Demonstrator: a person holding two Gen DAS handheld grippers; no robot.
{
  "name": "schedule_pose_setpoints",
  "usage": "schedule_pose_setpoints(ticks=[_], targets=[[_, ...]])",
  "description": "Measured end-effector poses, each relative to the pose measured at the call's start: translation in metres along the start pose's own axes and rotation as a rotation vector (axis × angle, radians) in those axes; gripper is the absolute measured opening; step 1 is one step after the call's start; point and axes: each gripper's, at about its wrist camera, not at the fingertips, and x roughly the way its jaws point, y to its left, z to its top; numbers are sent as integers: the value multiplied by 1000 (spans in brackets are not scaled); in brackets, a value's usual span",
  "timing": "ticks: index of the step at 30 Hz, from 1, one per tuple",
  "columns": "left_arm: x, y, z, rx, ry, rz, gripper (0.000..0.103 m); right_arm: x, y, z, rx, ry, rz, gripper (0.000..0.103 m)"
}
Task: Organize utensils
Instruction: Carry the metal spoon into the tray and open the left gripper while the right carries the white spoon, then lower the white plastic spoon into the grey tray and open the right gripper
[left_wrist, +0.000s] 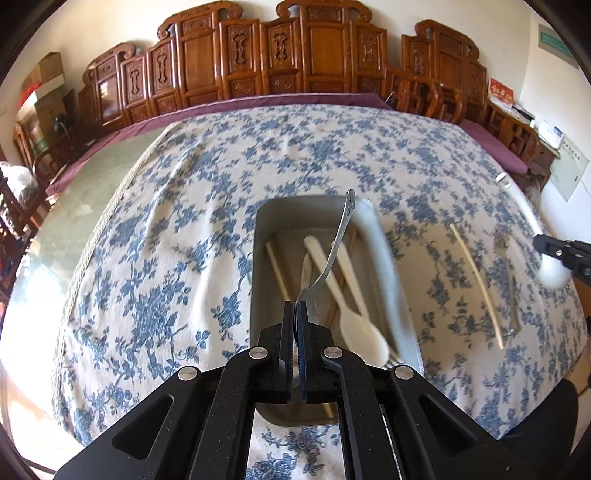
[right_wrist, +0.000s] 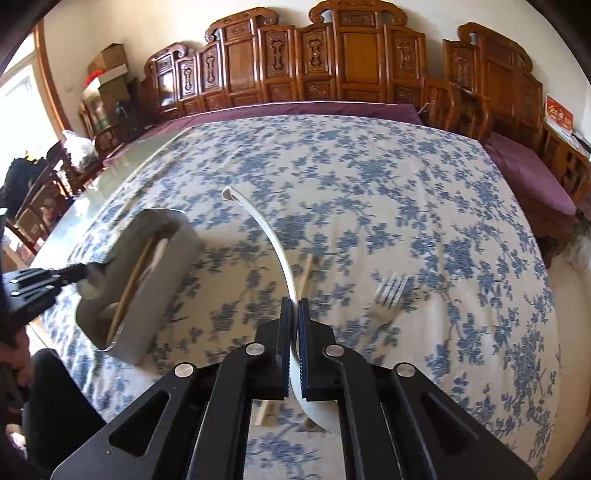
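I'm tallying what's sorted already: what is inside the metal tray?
Inside the metal tray: two cream spoons and wooden chopsticks. The left gripper, holding a metal utensil, covers the tray's near end.

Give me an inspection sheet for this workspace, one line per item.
Surface: blue-flowered white tablecloth, wrinkled.
Job's things: grey rectangular metal tray holds a cream plastic spoon and wooden chopsticks; a steel fork and a loose chopstick lie on the cloth.
Clutter: nothing seen.
Grippers: left gripper shut on a metal fork over the tray; right gripper shut on a white curved spoon.
Cables: nothing seen.
Surroundings: carved wooden benches, cardboard boxes.
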Motion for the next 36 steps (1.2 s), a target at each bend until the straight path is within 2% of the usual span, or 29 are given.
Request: schedule_pose_setpoints(ticks=[11,20,36], targets=[[23,6,-6,-3,41,14,1,-3,35,0,-30,4,49,5],[30,0,-7,3,76,-7,2,-2,54,0,-47,11,72,5],[-7,18,-6,-8,17,-43,2,5,116,8,-88,10,146,5]])
